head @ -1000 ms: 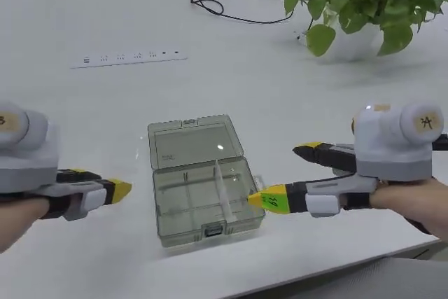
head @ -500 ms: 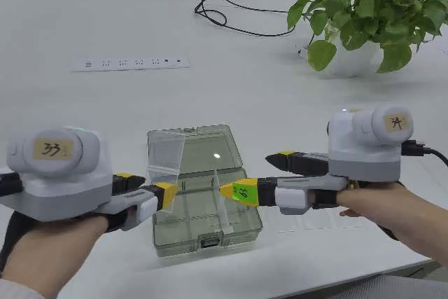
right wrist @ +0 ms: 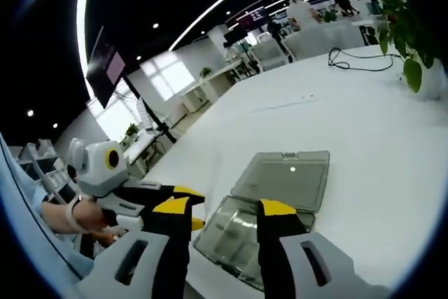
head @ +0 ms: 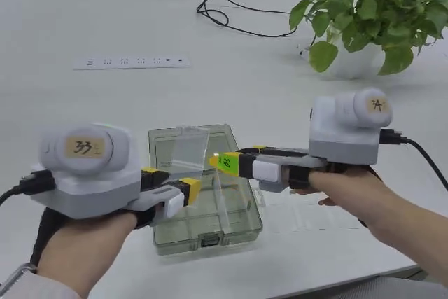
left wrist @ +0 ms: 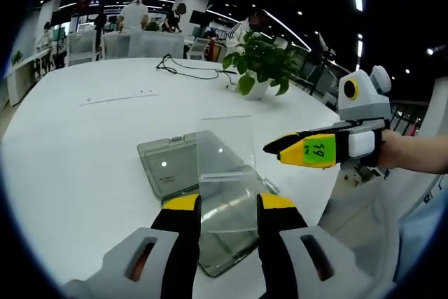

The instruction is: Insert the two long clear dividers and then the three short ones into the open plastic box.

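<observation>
The open smoky plastic box [head: 241,223] lies near the table's front edge, lid [head: 222,141] flat behind it. One long clear divider [head: 220,199] stands upright inside the base. My left gripper [head: 171,178] hovers at the box's left side, shut on another clear divider [head: 189,153] held upright over the lid. In the left gripper view that divider [left wrist: 225,146] rises between my jaws [left wrist: 229,204] above the box [left wrist: 168,166]. My right gripper [head: 227,157] is open above the box's middle, its yellow tip close to the held divider, and it enters the left gripper view [left wrist: 276,145] from the right. The right gripper view shows open jaws [right wrist: 217,209] over the box [right wrist: 285,176].
A potted plant [head: 371,5] stands at the back right, a black cable [head: 231,6] loops at the back, and a white power strip [head: 129,62] lies at the back left. The table's front edge [head: 294,271] runs just below the box.
My left gripper has come in from the left with the clear divider to the box. My right gripper has shifted left and up over the box. The head camera moved slightly.
</observation>
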